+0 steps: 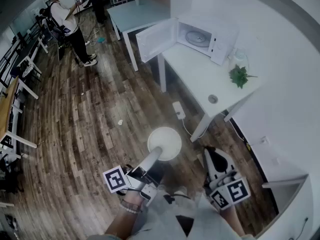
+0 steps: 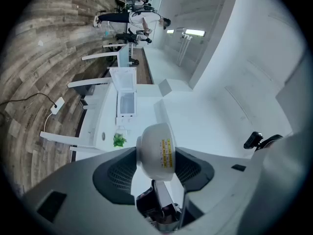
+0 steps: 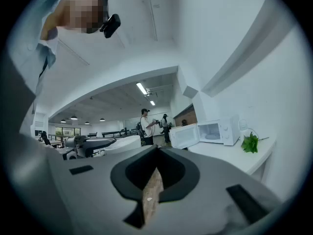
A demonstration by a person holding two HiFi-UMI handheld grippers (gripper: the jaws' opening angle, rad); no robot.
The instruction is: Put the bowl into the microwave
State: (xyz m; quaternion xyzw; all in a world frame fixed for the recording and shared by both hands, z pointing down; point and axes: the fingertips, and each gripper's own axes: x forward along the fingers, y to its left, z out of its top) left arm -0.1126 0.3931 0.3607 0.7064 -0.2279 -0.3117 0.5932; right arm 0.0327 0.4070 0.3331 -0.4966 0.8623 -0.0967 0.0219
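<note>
Left tongs pinch the bowl, held over the floor and well apart from the desk. Right tongs are pressed together, empty. The microwave stands on the desk with its door open and a plant near. A power strip lies on the floor between. Only the left gripper view shows the bowl's sticker. Pad contact is hard to make out.

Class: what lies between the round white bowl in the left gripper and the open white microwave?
Head view, bowl to microwave: brown wooden floor bearing a white power strip, then the white table's front edge.
</note>
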